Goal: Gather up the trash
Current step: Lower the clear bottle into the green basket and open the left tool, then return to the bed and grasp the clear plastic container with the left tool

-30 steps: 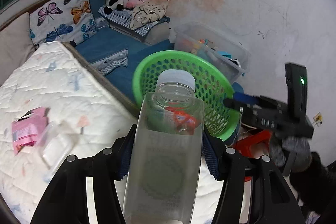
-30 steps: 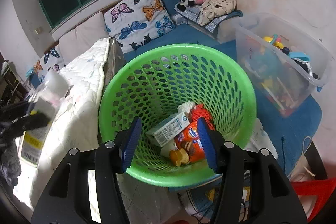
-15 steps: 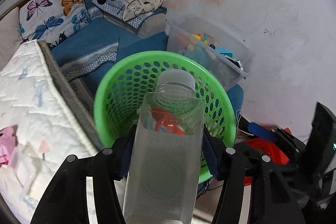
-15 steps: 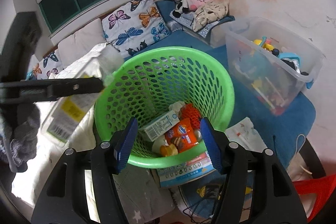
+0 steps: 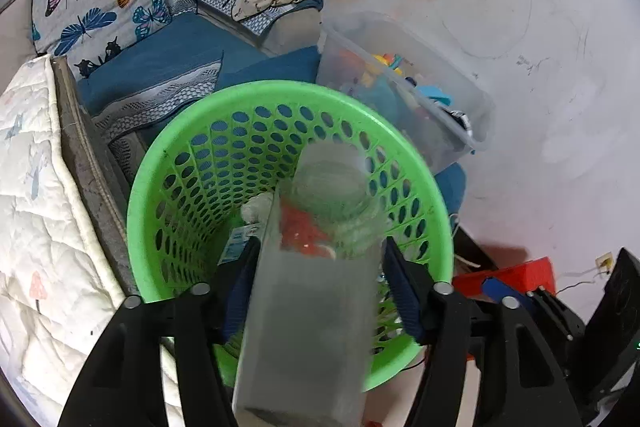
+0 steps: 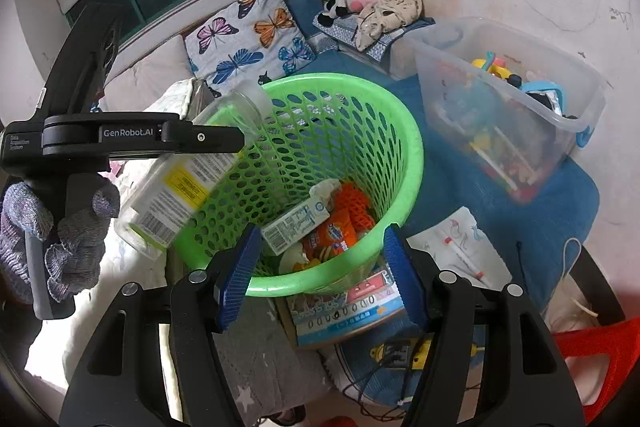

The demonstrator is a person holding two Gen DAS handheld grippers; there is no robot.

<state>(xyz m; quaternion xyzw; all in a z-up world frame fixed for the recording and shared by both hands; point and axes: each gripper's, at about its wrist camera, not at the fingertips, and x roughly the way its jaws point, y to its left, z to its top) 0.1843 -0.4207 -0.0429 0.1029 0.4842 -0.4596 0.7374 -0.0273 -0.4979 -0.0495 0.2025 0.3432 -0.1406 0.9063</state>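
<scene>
My left gripper [image 5: 316, 287] is shut on a clear square plastic bottle [image 5: 312, 287] with a white cap, held tilted with its top over the rim of the green mesh basket [image 5: 160, 195]. In the right wrist view the bottle [image 6: 180, 183] and left gripper [image 6: 192, 139] sit at the basket's [image 6: 404, 163] left rim. The basket holds a small carton [image 6: 296, 223], an orange wrapper [image 6: 336, 231] and other trash. My right gripper [image 6: 320, 275] is open and empty at the basket's near rim.
A white quilted mattress [image 5: 36, 211] lies left of the basket. A clear storage bin [image 6: 504, 107] of toys stands right on a blue mat [image 6: 568, 195]. A booklet [image 6: 348, 311] lies under the basket's near side. A red stool [image 5: 516, 275] is near the wall.
The left gripper has carried the bottle right and forward, from beside the mattress to over the basket's rim. The right gripper has pulled back slightly from the basket.
</scene>
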